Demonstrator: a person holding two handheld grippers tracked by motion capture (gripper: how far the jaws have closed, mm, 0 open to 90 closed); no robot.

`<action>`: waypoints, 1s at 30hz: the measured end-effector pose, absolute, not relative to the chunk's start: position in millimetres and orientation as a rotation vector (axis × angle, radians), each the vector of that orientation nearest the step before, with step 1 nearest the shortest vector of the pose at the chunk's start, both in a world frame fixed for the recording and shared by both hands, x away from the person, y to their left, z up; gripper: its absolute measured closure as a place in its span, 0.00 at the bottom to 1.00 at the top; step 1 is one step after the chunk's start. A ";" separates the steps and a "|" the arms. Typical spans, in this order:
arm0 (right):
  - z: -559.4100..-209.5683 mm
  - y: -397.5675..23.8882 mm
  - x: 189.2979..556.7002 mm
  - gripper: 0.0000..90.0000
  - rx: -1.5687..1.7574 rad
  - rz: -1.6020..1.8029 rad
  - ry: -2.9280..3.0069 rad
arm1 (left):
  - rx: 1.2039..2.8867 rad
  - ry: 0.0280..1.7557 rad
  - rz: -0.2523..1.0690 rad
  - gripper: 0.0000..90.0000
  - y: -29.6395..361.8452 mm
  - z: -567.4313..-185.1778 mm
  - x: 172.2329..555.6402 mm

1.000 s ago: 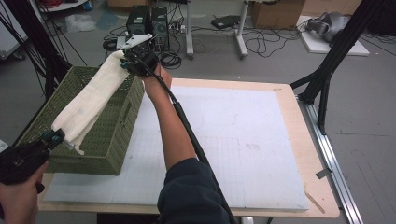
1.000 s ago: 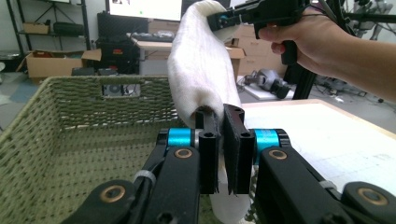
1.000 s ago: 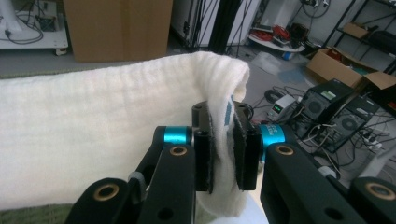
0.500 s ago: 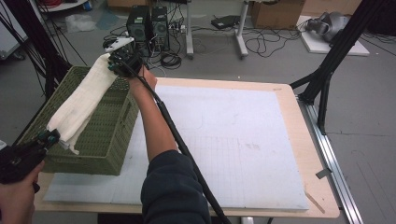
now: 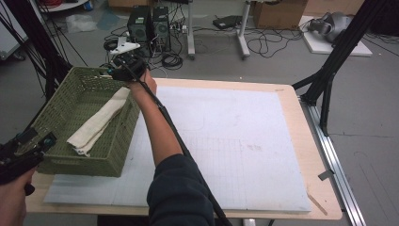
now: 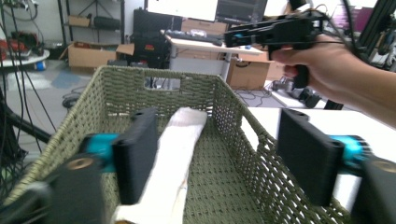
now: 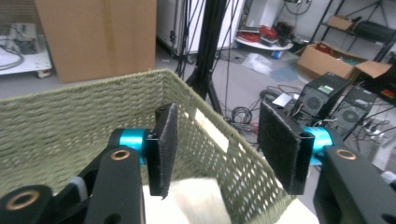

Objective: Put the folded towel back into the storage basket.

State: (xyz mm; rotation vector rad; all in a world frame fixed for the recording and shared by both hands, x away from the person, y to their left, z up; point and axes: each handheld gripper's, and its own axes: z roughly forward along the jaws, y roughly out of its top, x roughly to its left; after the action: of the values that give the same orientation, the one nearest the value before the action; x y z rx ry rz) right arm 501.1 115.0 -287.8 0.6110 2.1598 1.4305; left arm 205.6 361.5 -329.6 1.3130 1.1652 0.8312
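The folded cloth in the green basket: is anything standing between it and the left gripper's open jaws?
Nothing visible does. In the left gripper view the cloth lies on the floor of the basket, its near end beside the left gripper's open jaws, which have just been opening. No pad presses it.

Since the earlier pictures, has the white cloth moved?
Yes. The white cloth dropped from above the green basket rim to lie inside it, released by both tongs, whose jaws have just been opening.

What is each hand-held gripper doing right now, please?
Left hand-held gripper: jaws just opened, holding nothing; cloth lies in the basket.
Right hand-held gripper: jaws just opened, empty.
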 end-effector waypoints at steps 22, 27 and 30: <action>-301.7 23.6 455.3 0.23 0.605 1.456 2.335 | 1.388 1.107 0.811 0.20 331.8 -331.5 217.4; -302.3 11.5 447.7 0.18 0.614 1.432 2.333 | 1.388 1.092 0.800 0.19 326.4 -334.3 221.1; -302.1 3.3 443.5 0.18 0.626 1.441 2.319 | 1.401 1.090 0.752 0.19 322.7 -334.0 223.0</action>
State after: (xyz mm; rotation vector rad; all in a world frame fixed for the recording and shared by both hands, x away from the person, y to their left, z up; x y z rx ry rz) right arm 443.5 3.3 -302.1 0.6263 2.3189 1.4414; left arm 223.0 322.7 -334.0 1.4009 1.0896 0.7516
